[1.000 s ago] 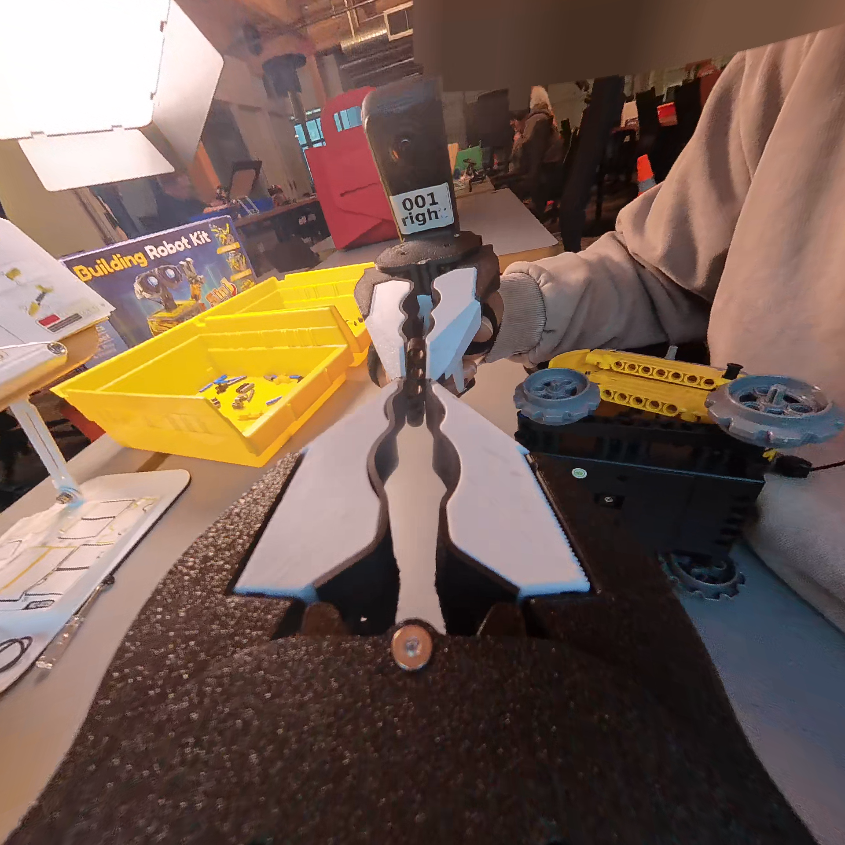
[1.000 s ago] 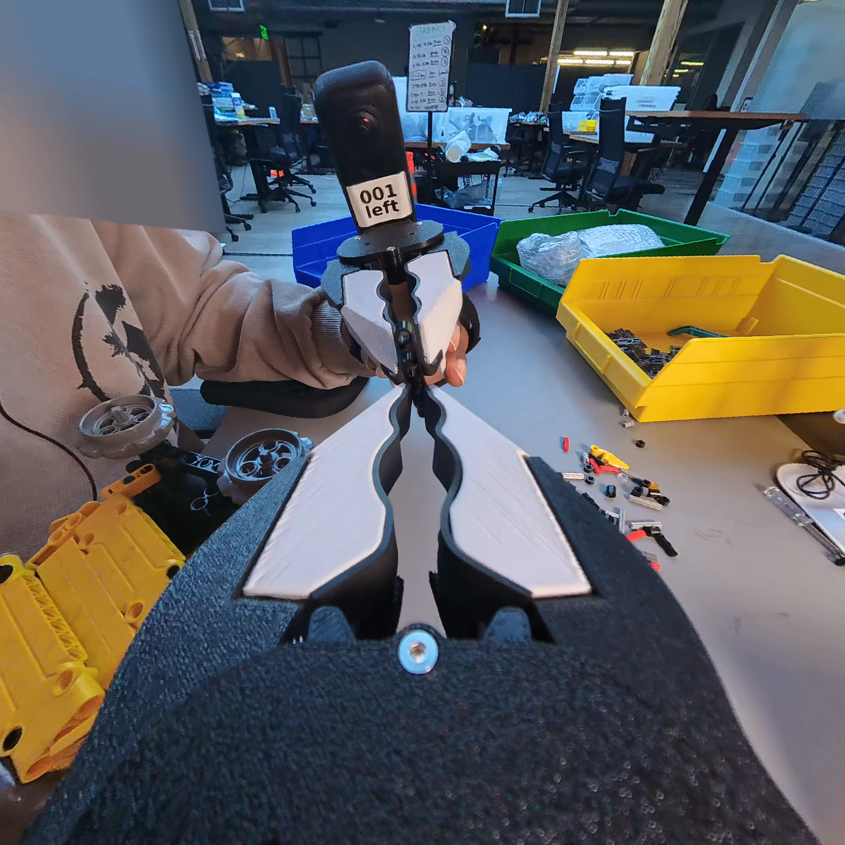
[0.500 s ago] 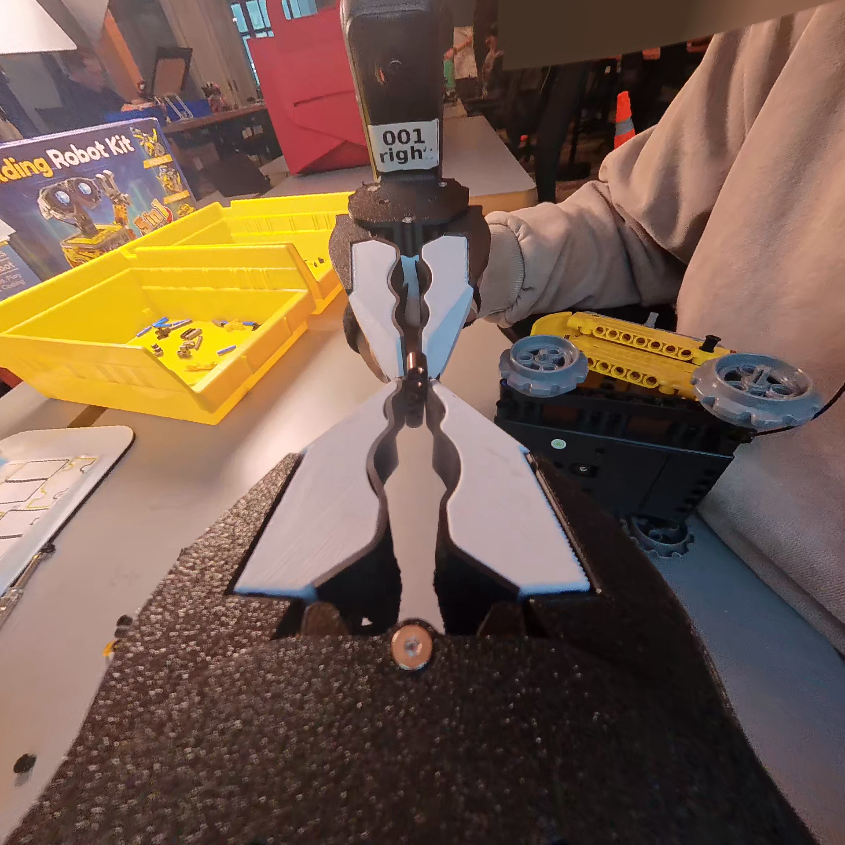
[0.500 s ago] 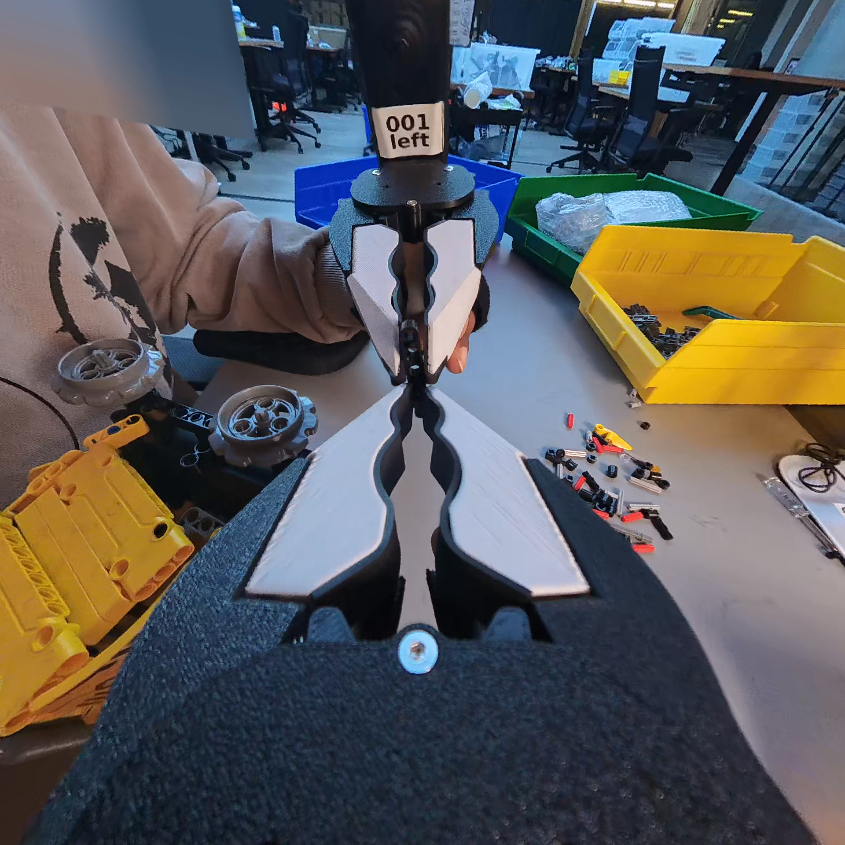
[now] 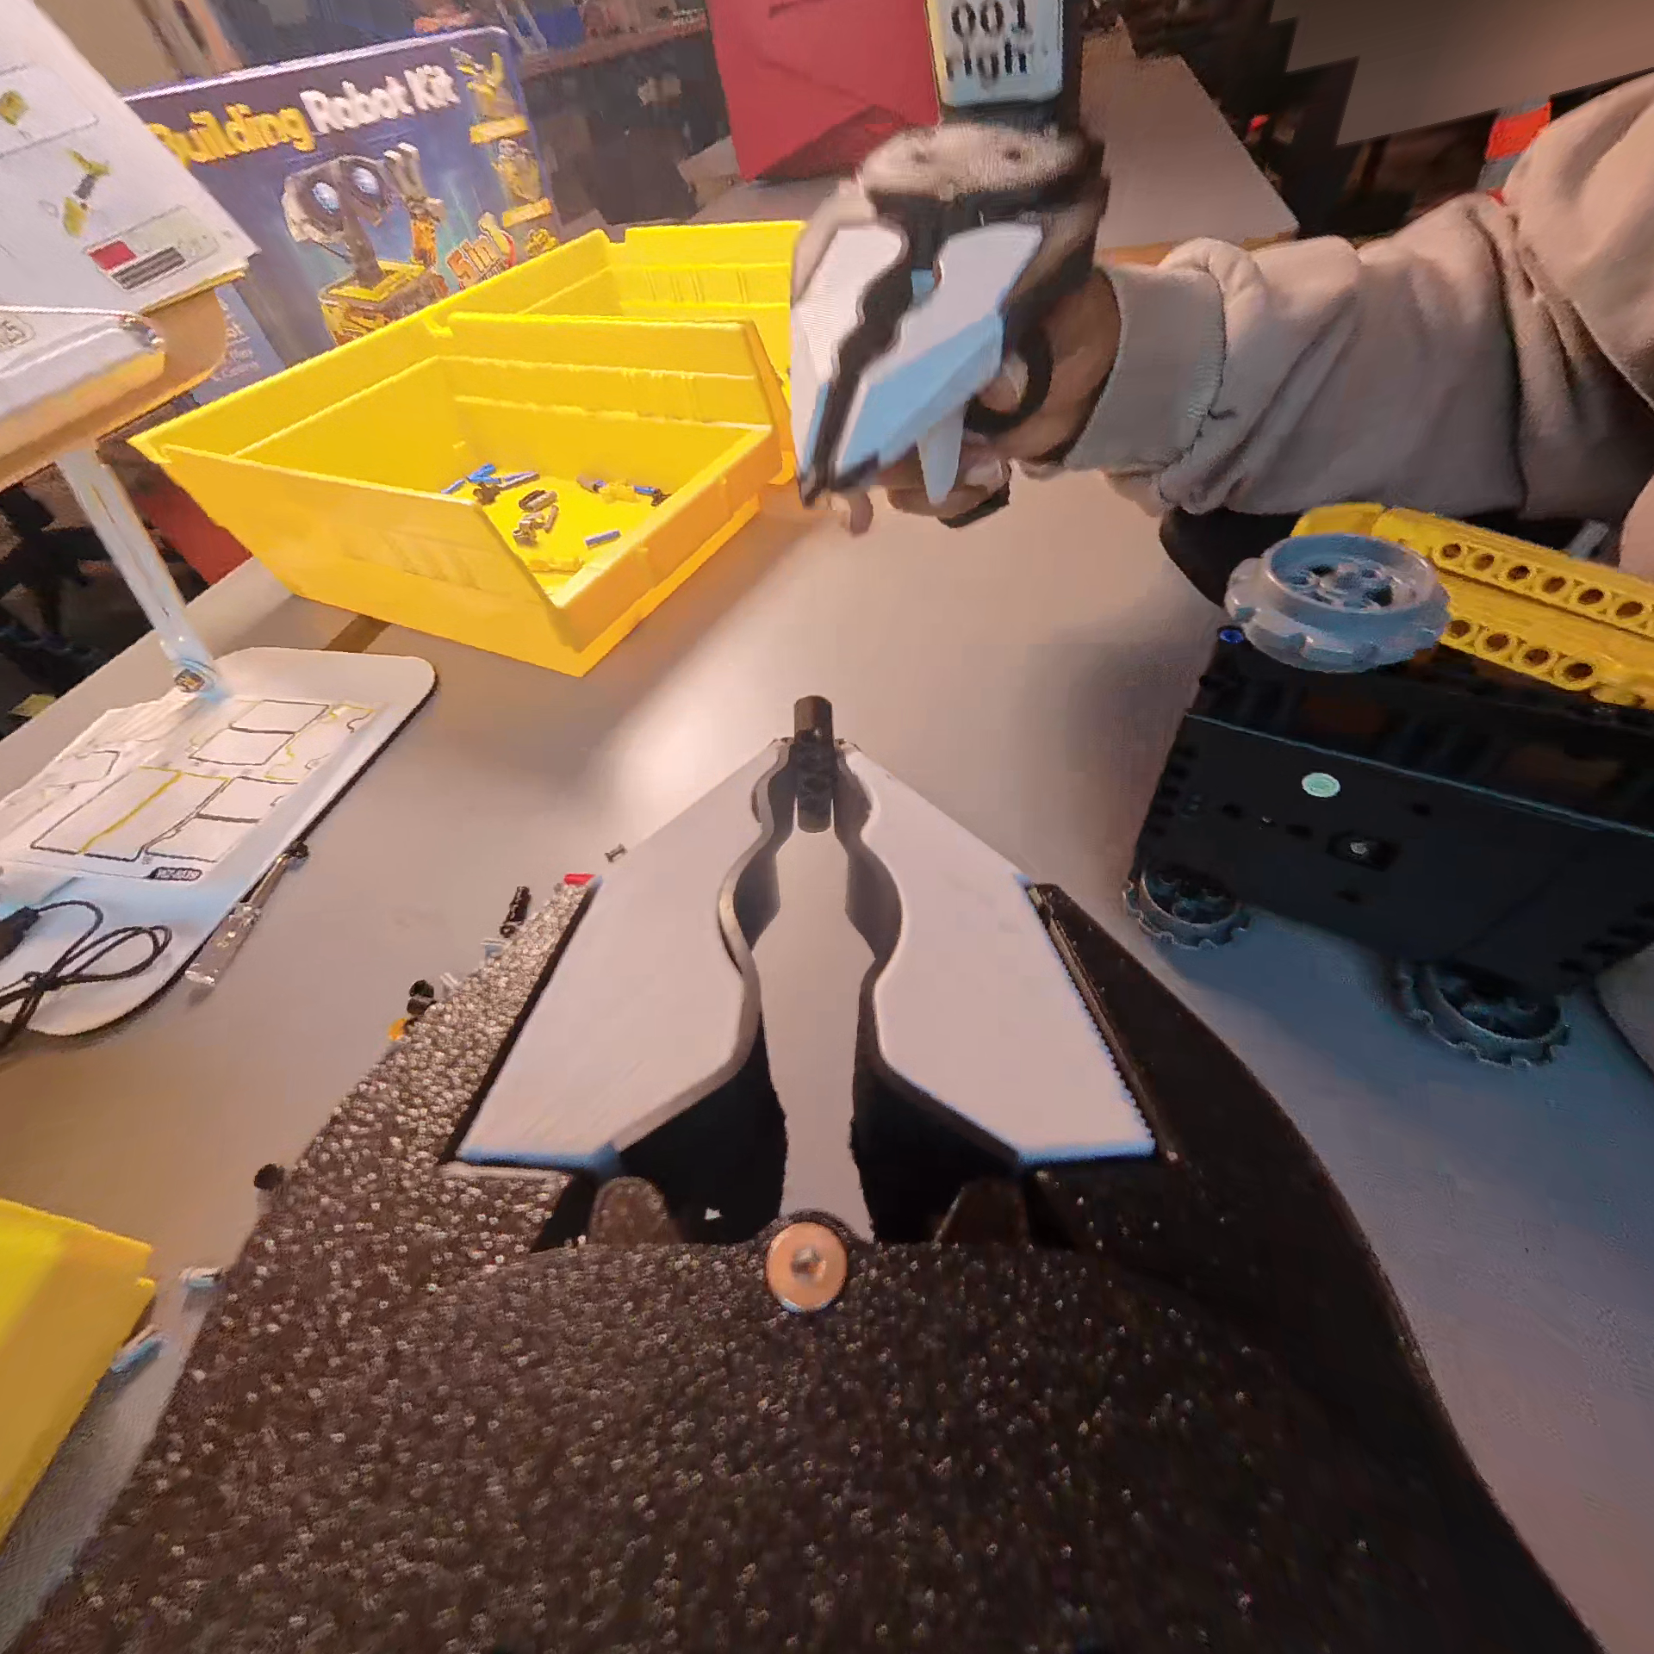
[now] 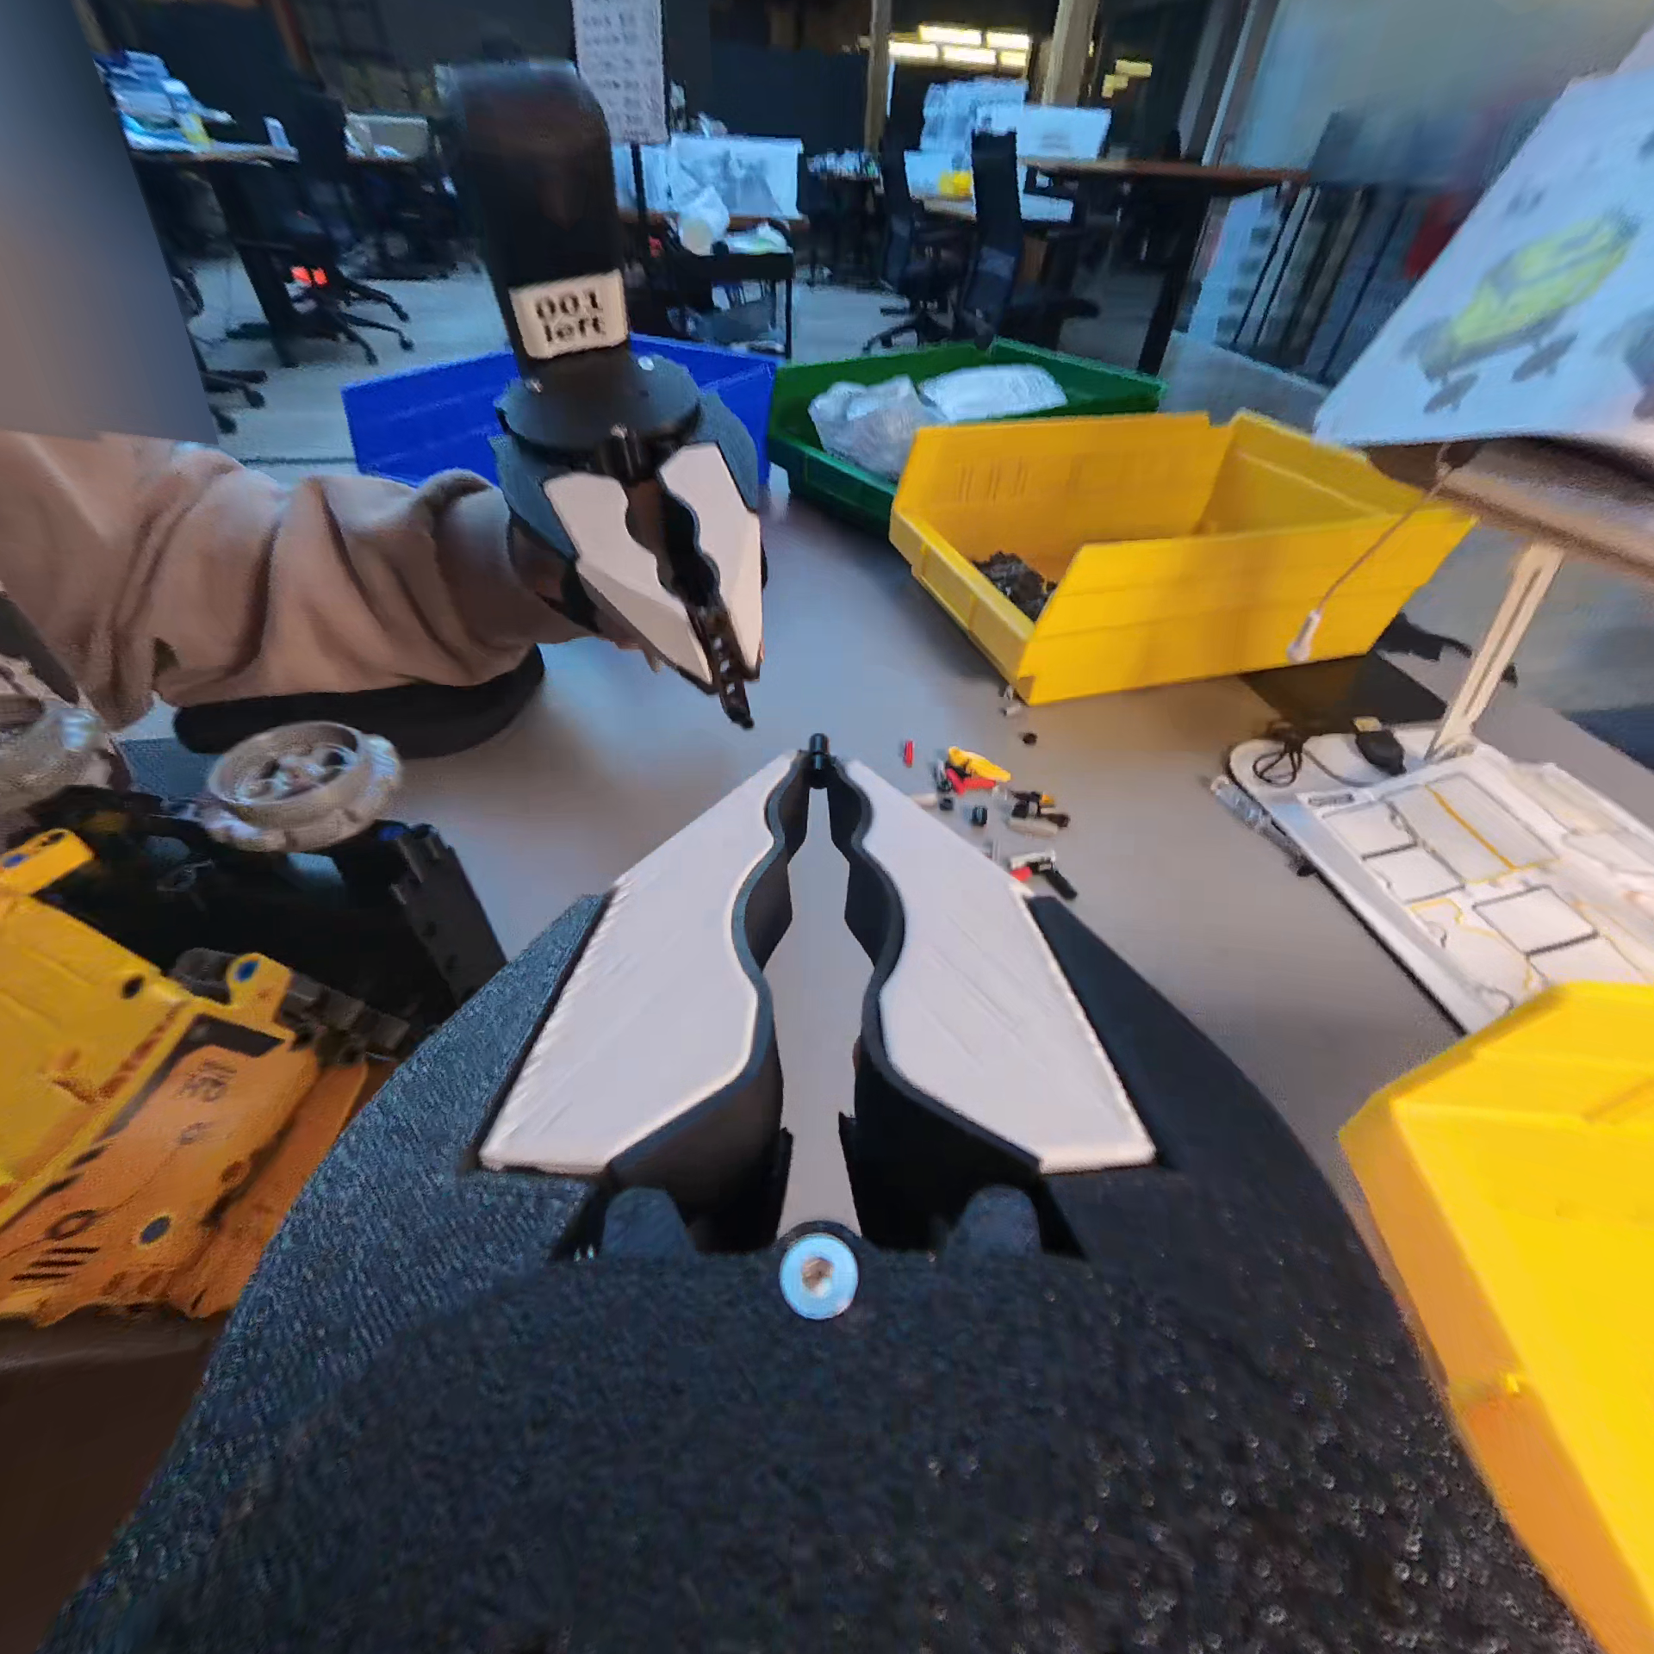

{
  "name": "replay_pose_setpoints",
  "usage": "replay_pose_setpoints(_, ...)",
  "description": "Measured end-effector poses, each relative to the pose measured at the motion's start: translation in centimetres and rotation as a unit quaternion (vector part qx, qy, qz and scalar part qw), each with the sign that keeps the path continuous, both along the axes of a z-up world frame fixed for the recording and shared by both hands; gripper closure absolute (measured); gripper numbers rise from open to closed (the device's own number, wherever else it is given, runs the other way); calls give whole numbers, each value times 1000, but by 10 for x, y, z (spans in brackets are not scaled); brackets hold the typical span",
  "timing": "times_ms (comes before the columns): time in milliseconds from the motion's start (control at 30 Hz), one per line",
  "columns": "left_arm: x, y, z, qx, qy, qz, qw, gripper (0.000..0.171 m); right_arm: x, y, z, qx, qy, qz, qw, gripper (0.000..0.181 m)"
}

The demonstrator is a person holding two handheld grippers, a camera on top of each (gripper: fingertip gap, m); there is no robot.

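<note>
My left gripper (image 5: 813,761) is shut on a short black holed beam (image 5: 813,792) that sticks out past its tips, above the grey table (image 5: 895,626). My right gripper (image 6: 816,771) is shut on a small black pin (image 6: 816,747) whose end shows just beyond its tips. The two grippers are apart, facing each other. The right gripper (image 5: 864,488) shows blurred in the left wrist view. The left gripper (image 6: 716,676) shows in the right wrist view with the beam (image 6: 729,689) pointing down from it.
A yellow and black model vehicle (image 5: 1396,788) with grey wheels stands near the person's sleeve (image 5: 1342,358), also seen in the right wrist view (image 6: 179,1056). Yellow bins (image 5: 465,537) (image 6: 1163,573) hold small parts. Loose parts (image 6: 993,805) and an instruction sheet (image 6: 1477,886) lie on the table. The gap from one gripper's tips to the other's is roughly 8 cm.
The two grippers were tip to tip on one small black assembly. They have pulled apart; the left keeps the beam, the right keeps the pin, and the right gripper has swung aside.
</note>
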State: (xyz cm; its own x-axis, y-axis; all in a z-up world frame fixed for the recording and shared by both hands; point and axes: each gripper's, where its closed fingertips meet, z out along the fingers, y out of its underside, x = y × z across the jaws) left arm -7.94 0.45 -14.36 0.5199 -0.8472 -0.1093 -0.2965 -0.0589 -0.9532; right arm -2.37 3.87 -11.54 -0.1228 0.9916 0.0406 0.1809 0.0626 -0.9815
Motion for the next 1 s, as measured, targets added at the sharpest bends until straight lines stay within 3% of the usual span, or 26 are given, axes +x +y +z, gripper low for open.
replay_pose_setpoints(233,-12,8,9,-29,-105,18,994,164,-60,48,-82,61,-138,-71,986,179)
replay_pose_setpoints(433,-11,8,0,-40,-105,17,993,164,-94,62,-122,101,-213,-73,969,171)
replay_pose_setpoints(500,-10,7,-2,-42,-103,14,994,164,-94,60,-121,99,-206,-69,971,164)
replay_pose_setpoints(567,-8,6,-1,-40,-104,10,994,164,-91,49,-102,88,-162,-42,982,161)
replay_pose_setpoints(733,0,-3,8,-28,-118,-19,992,164,-61,-16,-42,12,-67,117,991,153)
replay_pose_setpoints(867,8,-8,6,-23,-111,-37,993,164,-59,-46,-36,10,-56,158,986,162)
replay_pose_setpoints(1000,12,-11,3,-24,-104,-45,993,164,-61,-48,-42,17,-68,165,984,175)
